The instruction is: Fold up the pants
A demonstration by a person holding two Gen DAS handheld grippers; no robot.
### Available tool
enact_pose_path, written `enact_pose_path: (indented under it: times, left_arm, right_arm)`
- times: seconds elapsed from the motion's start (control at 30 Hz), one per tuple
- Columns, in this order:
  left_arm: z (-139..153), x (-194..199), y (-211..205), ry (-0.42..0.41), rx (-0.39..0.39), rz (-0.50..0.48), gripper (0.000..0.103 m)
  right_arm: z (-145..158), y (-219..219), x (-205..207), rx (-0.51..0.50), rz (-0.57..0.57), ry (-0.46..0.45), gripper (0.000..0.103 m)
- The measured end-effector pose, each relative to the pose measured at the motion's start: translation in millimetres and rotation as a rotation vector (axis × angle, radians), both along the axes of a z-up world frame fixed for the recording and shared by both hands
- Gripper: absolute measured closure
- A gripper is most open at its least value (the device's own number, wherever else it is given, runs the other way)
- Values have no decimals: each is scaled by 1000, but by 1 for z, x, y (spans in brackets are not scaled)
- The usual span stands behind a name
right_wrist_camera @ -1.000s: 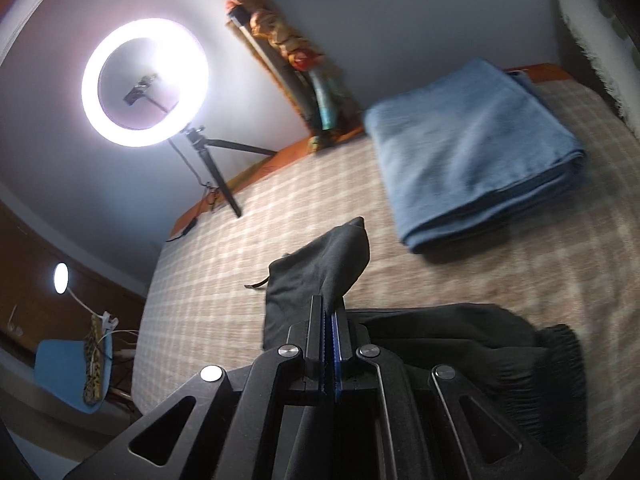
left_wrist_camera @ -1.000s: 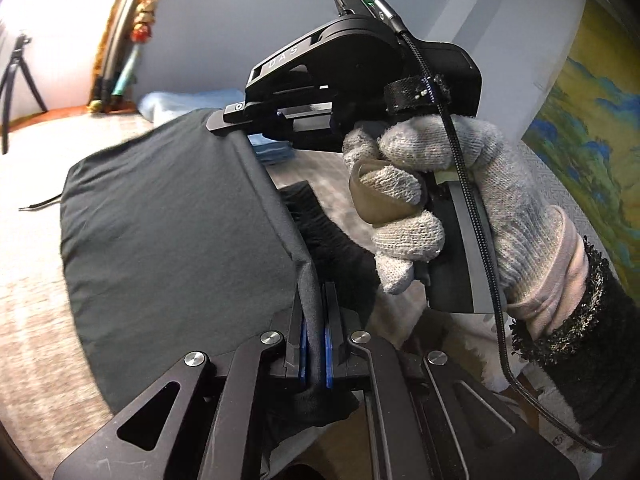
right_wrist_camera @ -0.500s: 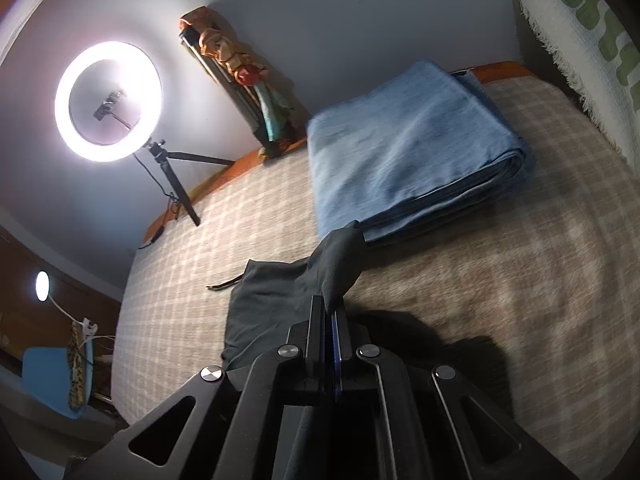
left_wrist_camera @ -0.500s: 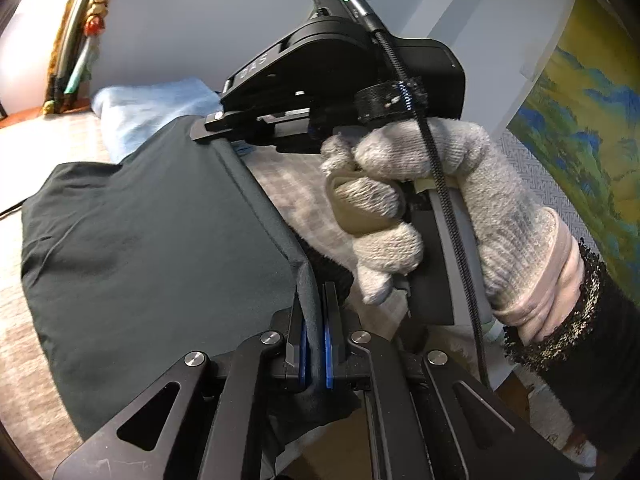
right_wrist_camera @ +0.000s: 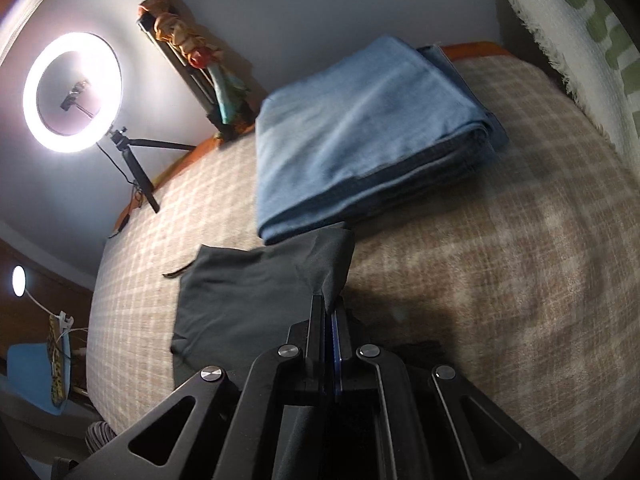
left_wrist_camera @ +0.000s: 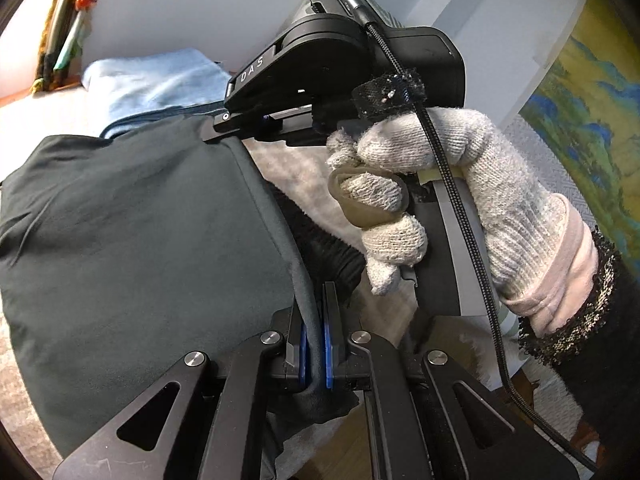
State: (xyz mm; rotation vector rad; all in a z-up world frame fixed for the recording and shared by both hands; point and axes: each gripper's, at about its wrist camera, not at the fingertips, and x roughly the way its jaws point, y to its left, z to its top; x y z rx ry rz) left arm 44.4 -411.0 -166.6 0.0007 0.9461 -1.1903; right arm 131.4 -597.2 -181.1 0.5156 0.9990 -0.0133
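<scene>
A folded blue blanket (right_wrist_camera: pixel 372 136) lies near a lit ring light (right_wrist_camera: pixel 72 92).

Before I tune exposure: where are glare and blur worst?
Right wrist view: the ring light blows out white and the blue blanket is smeared. Left wrist view: evenly lit, the dark pants sharp, edges bent by fisheye.

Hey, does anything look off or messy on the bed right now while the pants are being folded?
Nothing is spilled or damaged. The dark pants are mid-fold, pinched by the left hand-held gripper and the right hand-held gripper, and their far corner overlaps the folded blue blanket's edge.
</scene>
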Motion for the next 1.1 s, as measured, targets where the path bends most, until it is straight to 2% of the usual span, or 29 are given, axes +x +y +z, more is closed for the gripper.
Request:
enact_pose_path:
  times: [0.2,0.33,0.67,0.87,1.0,1.07,1.1]
  left_arm:
    - [5,-8,-9,-34,14,-9,99]
    - [4,-11,-12,-22,16,-12,98]
    - [21,-27,7,-95,54,-25,67]
    - [32,-19,52,-163,86,39,63]
    - [32,-5,93,-165,118,111,63]
    - [29,0,106,-173,138,138,63]
    - [26,4,113,-166,150,152,63]
  right_arm:
    - [-2,-1,-2,-29,-8,9,103]
    - [-1,-2,-4,-60,-15,19,103]
    - [-6,-1,1,-119,-4,41,103]
    - [-5,1,0,-216,-1,63,100]
    - [4,-9,-8,-233,-38,66,94]
    - [13,-10,-15,-235,-44,47,86]
    - [18,-9,-18,-234,-41,37,78]
